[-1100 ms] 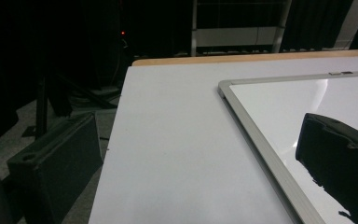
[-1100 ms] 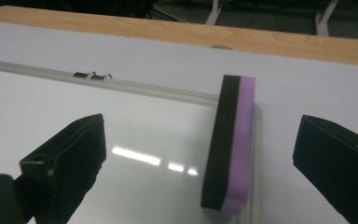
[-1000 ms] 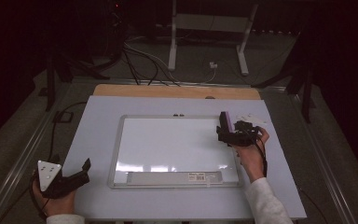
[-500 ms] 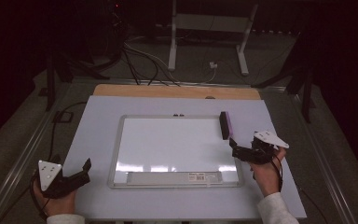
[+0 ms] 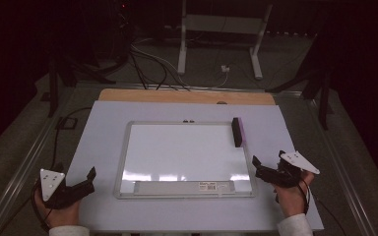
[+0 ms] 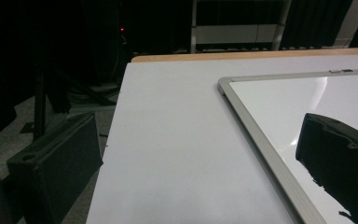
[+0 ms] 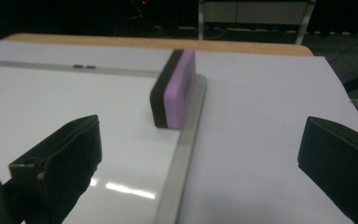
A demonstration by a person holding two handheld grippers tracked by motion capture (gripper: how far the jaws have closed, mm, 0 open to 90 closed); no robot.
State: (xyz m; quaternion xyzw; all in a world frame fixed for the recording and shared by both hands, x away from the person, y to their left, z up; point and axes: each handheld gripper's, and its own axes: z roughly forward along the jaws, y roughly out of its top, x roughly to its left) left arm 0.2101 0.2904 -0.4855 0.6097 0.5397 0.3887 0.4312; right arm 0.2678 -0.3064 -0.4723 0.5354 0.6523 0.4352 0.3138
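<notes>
A white-surfaced whiteboard (image 5: 184, 152) with a grey frame lies flat in the middle of the table. A black eraser with a purple side (image 5: 237, 132) rests on edge along the board's right frame, near the far corner. In the right gripper view the eraser (image 7: 177, 91) stands ahead of the jaws, straddling the board's frame (image 7: 186, 135). My right gripper (image 5: 256, 167) is open, off the board's near right corner, with nothing in it (image 7: 198, 172). My left gripper (image 5: 89, 179) is open and empty at the near left of the table; its jaws (image 6: 196, 172) straddle the board's left frame (image 6: 256, 135).
The board lies on a pale table cover (image 5: 103, 142) with a wooden strip (image 5: 187, 97) along the far edge. Beyond the table, cables (image 5: 147, 59) and white stand legs (image 5: 182, 49) are on the dark floor. A cable (image 5: 59, 132) runs past the left table edge.
My right gripper let go of the eraser on the board's right frame and drew back toward the near right corner. The left gripper stayed put.
</notes>
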